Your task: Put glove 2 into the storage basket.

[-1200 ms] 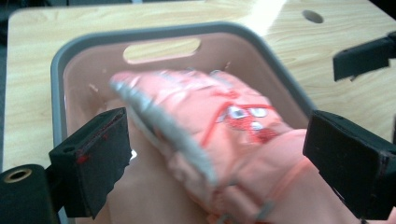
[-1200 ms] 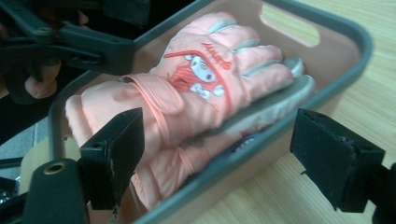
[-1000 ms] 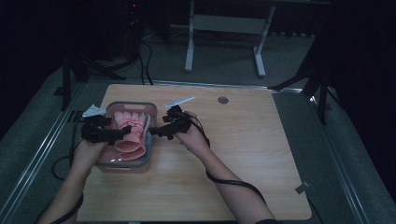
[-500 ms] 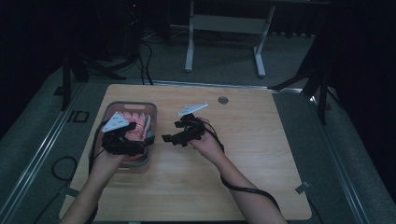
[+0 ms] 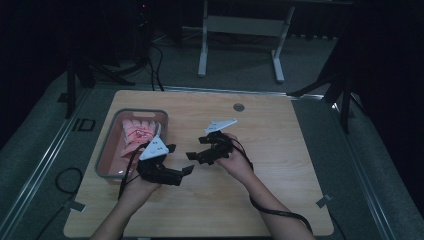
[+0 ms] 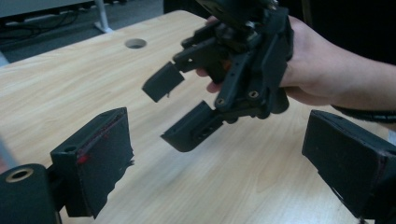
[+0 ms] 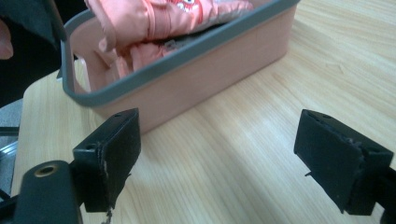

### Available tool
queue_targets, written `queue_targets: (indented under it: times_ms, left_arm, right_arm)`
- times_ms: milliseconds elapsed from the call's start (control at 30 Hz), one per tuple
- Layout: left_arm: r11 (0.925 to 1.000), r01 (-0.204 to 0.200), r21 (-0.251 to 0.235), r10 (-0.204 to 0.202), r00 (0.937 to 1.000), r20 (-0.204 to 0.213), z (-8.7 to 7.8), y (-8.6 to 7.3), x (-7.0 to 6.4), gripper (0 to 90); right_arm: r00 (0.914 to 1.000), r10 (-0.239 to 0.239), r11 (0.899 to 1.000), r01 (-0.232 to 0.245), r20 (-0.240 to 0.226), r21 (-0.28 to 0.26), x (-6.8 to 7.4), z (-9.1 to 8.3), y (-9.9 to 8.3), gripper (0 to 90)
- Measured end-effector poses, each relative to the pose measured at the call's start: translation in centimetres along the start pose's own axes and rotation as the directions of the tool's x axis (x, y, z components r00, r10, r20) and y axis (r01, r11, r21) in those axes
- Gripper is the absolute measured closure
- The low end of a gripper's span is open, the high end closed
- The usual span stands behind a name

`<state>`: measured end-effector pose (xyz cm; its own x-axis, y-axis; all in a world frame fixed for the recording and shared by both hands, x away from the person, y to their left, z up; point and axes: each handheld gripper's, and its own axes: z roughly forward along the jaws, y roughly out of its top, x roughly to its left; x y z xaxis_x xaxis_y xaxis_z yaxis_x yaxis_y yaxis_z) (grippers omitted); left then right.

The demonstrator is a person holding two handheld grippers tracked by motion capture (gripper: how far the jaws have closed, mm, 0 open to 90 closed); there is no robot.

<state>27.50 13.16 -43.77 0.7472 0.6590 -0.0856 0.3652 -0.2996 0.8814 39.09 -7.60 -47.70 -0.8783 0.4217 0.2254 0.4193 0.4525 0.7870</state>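
The pink bin [image 5: 107,150] with the grey rim sits on the left part of the wooden table [image 5: 280,150], and the pink garment [image 5: 137,135] lies bundled inside it, some of the cloth spilling up above the rim in my right gripper view [image 7: 154,18]. My left gripper [image 5: 180,172] hovers just beside the bin's near right corner, held in my left hand [image 5: 137,185], pointing toward the table's middle. Its jaws stand wide apart with nothing between them, bare wood showing through the gap in the left gripper view. My right gripper [image 5: 197,156] faces it from the other side, close but not touching, my right hand [image 5: 235,160] wrapped around its body. Its jaws are also spread wide and empty, aimed low toward the bin's side wall [image 7: 201,79]. A small round hole [image 5: 239,107] marks the table's far edge. Beyond it stands a metal frame [image 5: 240,30] on the dark floor.
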Motion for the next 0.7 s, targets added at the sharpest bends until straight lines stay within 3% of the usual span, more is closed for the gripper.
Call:
queue_targets:
  times_ms: [333,500,700]
  left_arm:
    - [0.9984,-0.023,0.053,0.018,0.9959,0.089,2.9,-1.7,-2.3,8.3]
    - [0.9959,-0.047,0.078,0.037,0.9917,0.123,4.2,-2.7,-3.0,8.5]
    - [0.9949,-0.054,0.086,0.04,0.9866,0.158,5.4,-3.9,-3.6,8.5]
  right_arm:
    - [0.9999,-0.008,1.0,0.008,0.006,0.015,-0.6,-1.1,-2.8,14.6]
    - [0.9982,-0.057,0.998,0.057,0.017,0.025,-0.5,-0.9,-4.5,14.0]
    - [0.9991,-0.041,0.999,0.041,0.0,0.031,-0.7,-1.0,-6.3,14.0]
